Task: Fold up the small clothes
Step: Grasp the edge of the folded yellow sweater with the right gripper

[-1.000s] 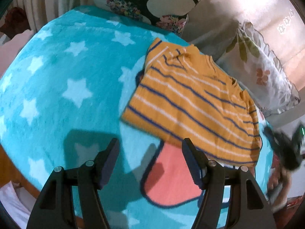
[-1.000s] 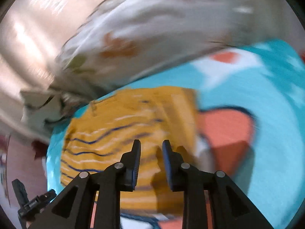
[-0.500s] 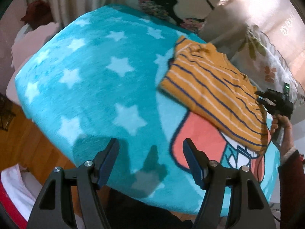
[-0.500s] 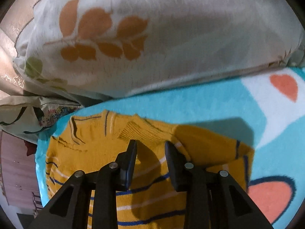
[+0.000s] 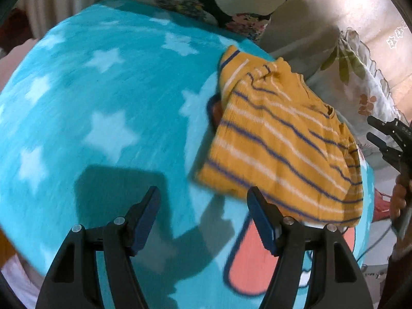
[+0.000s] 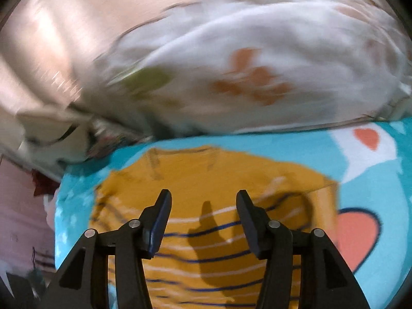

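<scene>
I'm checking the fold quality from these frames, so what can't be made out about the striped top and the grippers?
- Striped top, right wrist view: motion blur smears its neckline and edges.
- Its near edge, right wrist view: hidden behind the right gripper.
- Its lower corner, left wrist view: blurred beside the left gripper.
- Underside layers: hidden by the top's own cloth.
- Blanket: cut off by the frame edge.
</scene>
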A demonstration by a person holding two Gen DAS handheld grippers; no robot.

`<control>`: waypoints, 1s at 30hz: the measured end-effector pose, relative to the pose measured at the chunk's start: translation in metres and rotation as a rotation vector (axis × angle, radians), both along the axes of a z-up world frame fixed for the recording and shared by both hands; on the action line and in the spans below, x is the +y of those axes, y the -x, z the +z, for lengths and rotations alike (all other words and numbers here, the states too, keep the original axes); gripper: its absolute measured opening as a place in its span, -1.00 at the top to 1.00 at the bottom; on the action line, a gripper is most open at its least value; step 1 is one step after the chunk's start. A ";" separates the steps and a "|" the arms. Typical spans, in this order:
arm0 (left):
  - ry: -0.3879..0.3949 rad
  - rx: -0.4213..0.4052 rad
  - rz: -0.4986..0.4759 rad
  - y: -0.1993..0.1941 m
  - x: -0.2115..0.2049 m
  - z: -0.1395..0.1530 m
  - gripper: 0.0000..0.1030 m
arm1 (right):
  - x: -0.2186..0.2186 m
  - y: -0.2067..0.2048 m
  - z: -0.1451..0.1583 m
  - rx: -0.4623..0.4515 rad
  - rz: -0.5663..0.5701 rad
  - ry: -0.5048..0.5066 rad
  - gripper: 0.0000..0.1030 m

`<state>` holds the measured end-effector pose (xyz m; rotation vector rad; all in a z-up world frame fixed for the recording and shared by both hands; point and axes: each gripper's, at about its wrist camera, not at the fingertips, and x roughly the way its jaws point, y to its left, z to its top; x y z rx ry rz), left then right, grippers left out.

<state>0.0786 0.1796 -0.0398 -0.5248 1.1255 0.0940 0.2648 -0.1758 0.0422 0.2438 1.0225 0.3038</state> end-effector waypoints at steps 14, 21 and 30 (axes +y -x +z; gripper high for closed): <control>0.153 0.017 -0.003 -0.028 0.035 -0.019 0.65 | 0.194 0.024 -0.042 0.120 0.245 -0.003 -0.11; 0.158 0.020 -0.028 -0.007 0.042 -0.011 0.48 | 0.242 -0.004 -0.075 0.161 0.240 0.081 0.02; 0.141 0.011 0.057 0.012 0.072 -0.008 0.37 | 0.289 -0.039 -0.094 0.198 0.282 0.147 -0.66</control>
